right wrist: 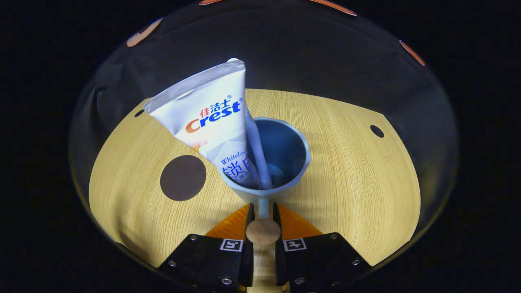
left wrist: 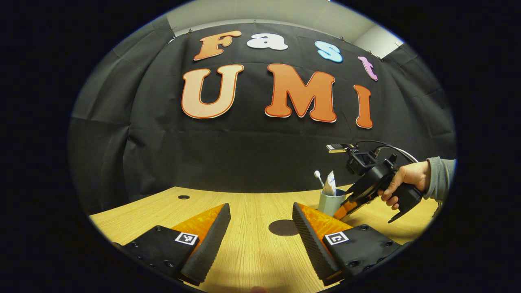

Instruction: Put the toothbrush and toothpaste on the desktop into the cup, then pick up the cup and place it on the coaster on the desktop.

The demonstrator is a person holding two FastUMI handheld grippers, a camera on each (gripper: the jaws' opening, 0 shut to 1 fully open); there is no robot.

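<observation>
A pale blue cup (right wrist: 285,154) stands on the wooden desktop (right wrist: 358,171) with a white toothpaste tube (right wrist: 211,118) and a light toothbrush (right wrist: 257,150) leaning inside it. My right gripper (right wrist: 263,209) is shut on the cup's handle (right wrist: 263,230), which ends in a round wooden knob. The dark round coaster (right wrist: 183,178) lies just left of the cup. In the left gripper view, my left gripper (left wrist: 260,228) is open and low over the desk, with the coaster (left wrist: 283,228) between its fingertips. Beyond it are the cup (left wrist: 330,201) and the right gripper (left wrist: 346,207), held by a hand (left wrist: 403,183).
The desk has small round cable holes (right wrist: 377,131) near its back edge, one of which is seen as a hole (left wrist: 183,197) at far left. The black cloth wall (left wrist: 244,154) closes off the back of the desk.
</observation>
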